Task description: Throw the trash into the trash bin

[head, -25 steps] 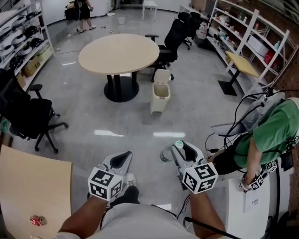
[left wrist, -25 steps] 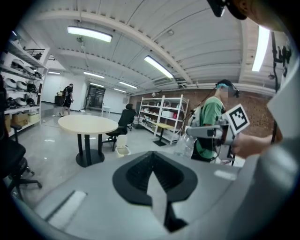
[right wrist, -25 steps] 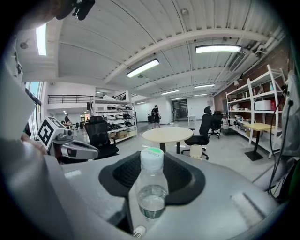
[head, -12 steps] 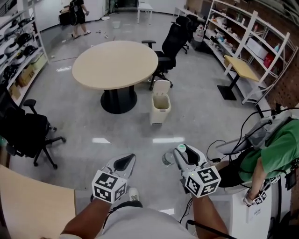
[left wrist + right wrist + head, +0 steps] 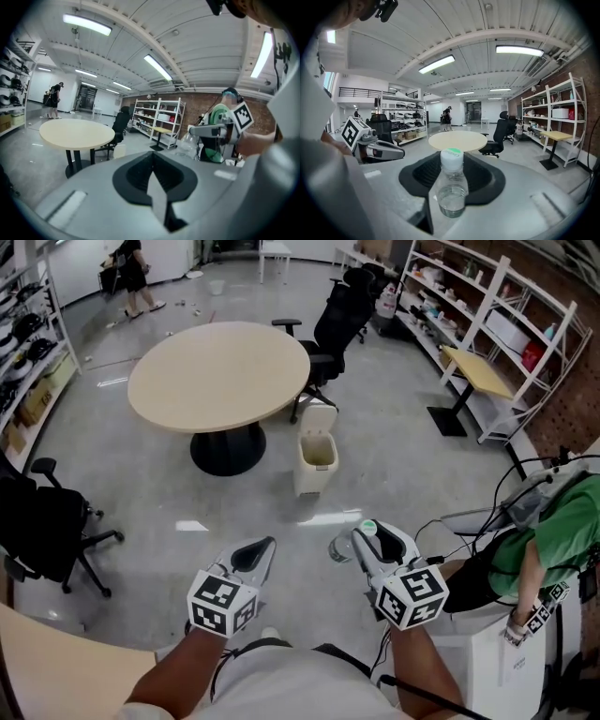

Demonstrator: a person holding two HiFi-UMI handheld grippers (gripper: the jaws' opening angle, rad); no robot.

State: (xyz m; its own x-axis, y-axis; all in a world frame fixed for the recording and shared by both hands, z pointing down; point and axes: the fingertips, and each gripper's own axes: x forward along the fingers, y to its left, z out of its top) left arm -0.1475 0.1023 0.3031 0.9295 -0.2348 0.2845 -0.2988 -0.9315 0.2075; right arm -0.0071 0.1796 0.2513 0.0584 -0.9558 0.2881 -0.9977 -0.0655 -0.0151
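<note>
**Clear bottle (image 5: 451,186) pinched in the right tool (image 5: 361,540)**

Its bottom end hides behind the tool. The left tool (image 5: 256,553) is pressed together, holding nothing. The white trash bin (image 5: 314,470) stands well ahead on the floor (image 5: 169,512), lid up, its inside too small to see.

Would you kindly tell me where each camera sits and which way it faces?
Head view: on the person's head, facing steeply down at round table and trash bin; both forearms, left gripper, right gripper show.
Left gripper view: on the left gripper, along its shut jaws toward the table; the right hand shows at right.
Right gripper view: on the right gripper, along jaws clamping a bottle; the left hand shows at left.
Shared: all show the table; each gripper view shows the other gripper.
</note>
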